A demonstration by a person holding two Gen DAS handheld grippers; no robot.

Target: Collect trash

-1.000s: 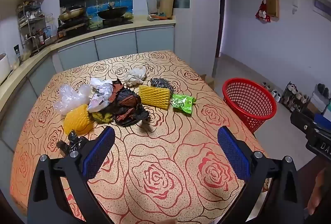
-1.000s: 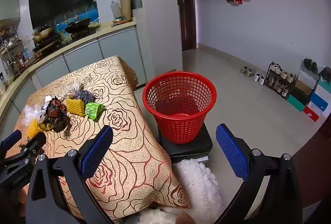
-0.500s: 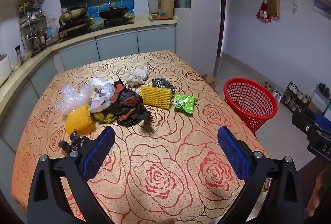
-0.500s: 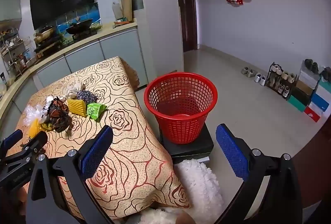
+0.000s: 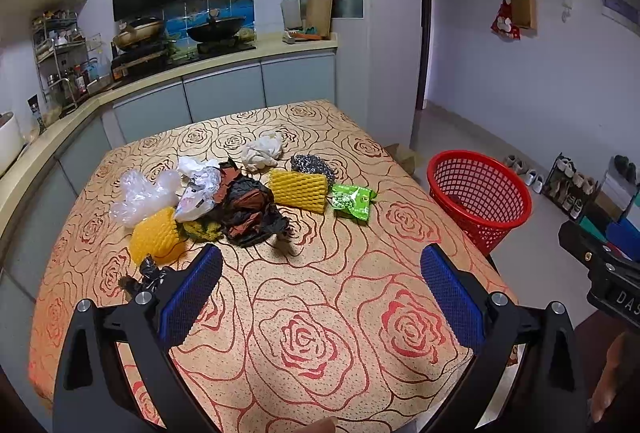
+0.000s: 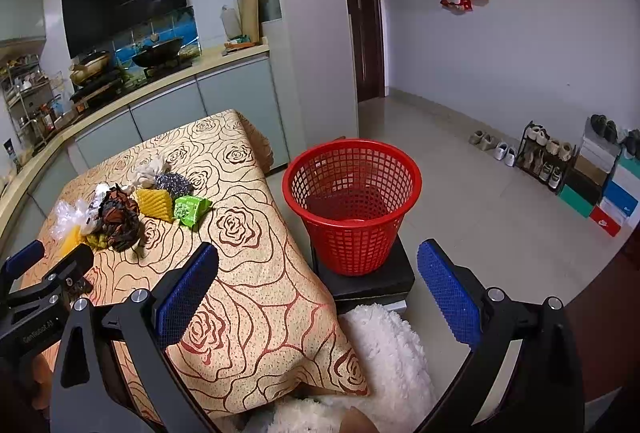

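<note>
Both my grippers are spread wide and hold nothing: the left gripper [image 5: 320, 289] hangs over the near half of the table [image 5: 304, 337], the right gripper [image 6: 318, 285] off its right edge, facing the red basket [image 6: 352, 205] that stands on a dark block on the floor. The trash lies in a loose heap toward the far left of the table, well short of the far edge. All of it looks light and soft. The yellow foam net [image 5: 297, 190] should squash and spring back, so I would pinch it across its middle. The green packet [image 5: 352, 196], nearest the right edge, is probably slick, so I'd take it by a crimped end. The black-and-brown crumpled bag [image 5: 250, 211] and the clear plastic [image 5: 140, 195] may drag neighbours along; I would grab a raised fold.
</note>
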